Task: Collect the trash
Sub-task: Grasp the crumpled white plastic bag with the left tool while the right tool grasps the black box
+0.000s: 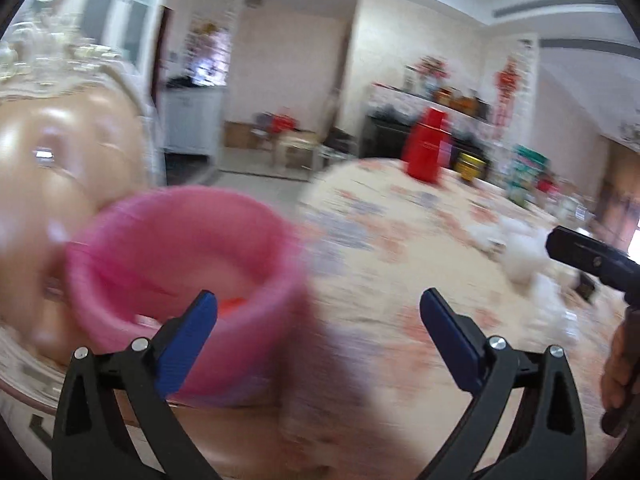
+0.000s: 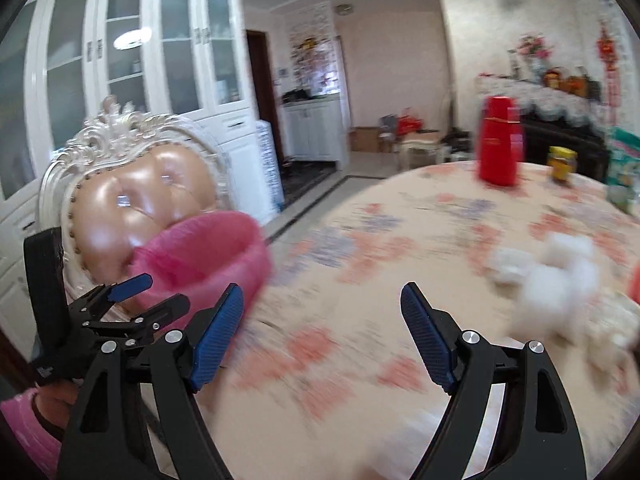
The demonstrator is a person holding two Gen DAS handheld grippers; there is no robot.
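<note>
We see left gripper (image 1: 318, 312) fingers apart, empty | right gripper (image 2: 322, 308) fingers apart, empty | pink bin (image 1: 180, 248) at desk (image 1: 400, 240) edge | tissues (image 2: 560, 280) on desk

both grippers are spread wide with nothing between the blue pads. left gripper (image 1: 318, 314) points forward and a bit down, and shows up again at the lower left of the right wrist view. right gripper (image 2: 322, 310) is angled the same way, just beside it. a hand (image 1: 618, 368) wraps the right gripper's handle at the edge of the left view
</note>
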